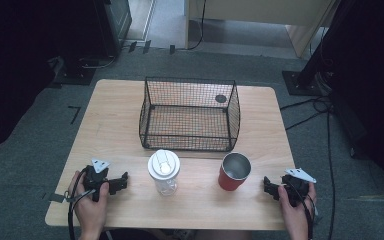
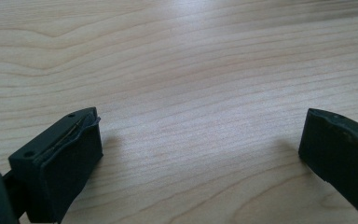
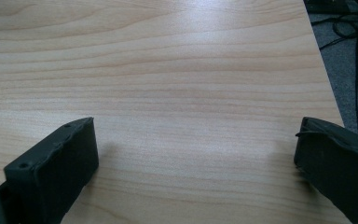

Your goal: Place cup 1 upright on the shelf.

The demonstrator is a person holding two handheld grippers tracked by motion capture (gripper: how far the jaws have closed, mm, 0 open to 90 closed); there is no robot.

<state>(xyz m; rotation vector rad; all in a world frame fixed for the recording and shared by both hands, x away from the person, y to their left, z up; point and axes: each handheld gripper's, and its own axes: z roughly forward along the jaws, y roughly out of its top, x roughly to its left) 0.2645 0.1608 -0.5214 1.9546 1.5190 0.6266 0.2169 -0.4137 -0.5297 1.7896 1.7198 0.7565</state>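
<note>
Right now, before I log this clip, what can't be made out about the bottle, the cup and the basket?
- Clear bottle: in the high view its white lid covers the body, so any contents are hidden.
- Red cup: the bottom of its metal inside is too small and dim to read in the high view.
- Wire basket: the dark round spot at its far right corner is too small to identify.

A light wooden bench (image 1: 115, 107) is set on grey carpet (image 1: 35, 125). Black cables (image 1: 325, 107) are trailed over the floor at the right, beside a black stand base (image 1: 300, 82). Pale furniture (image 1: 260, 15) is seen at the far side, and dark equipment (image 1: 112, 22) at the upper left.
</note>
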